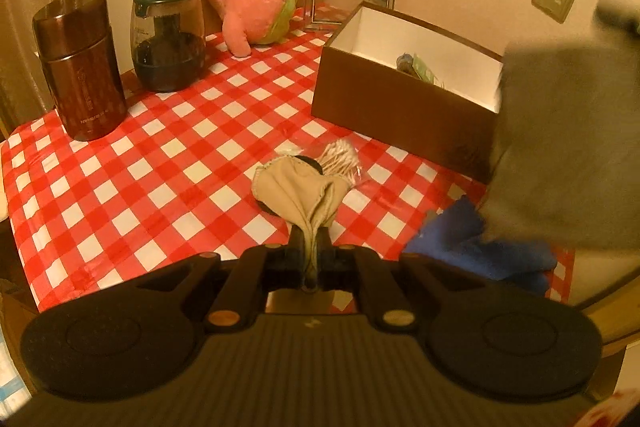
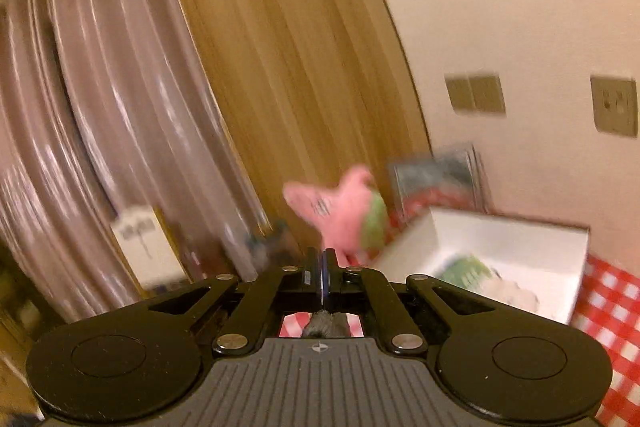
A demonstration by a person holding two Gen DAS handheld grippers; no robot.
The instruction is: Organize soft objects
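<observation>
Left gripper [image 1: 310,247] pinches beige cloth [image 1: 298,191]; right gripper [image 2: 323,267] clamps grey fabric [image 2: 322,323].

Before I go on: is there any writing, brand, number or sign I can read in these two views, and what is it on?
Nothing reads clearly.
Brown canister: a vertical line of embossed lettering and a small line near the base, both too small to read.
Glass jar: faint print on the glass, unreadable.
White card by the curtain: a dark mark, blurred.
Green packet in the box: print too small.
</observation>
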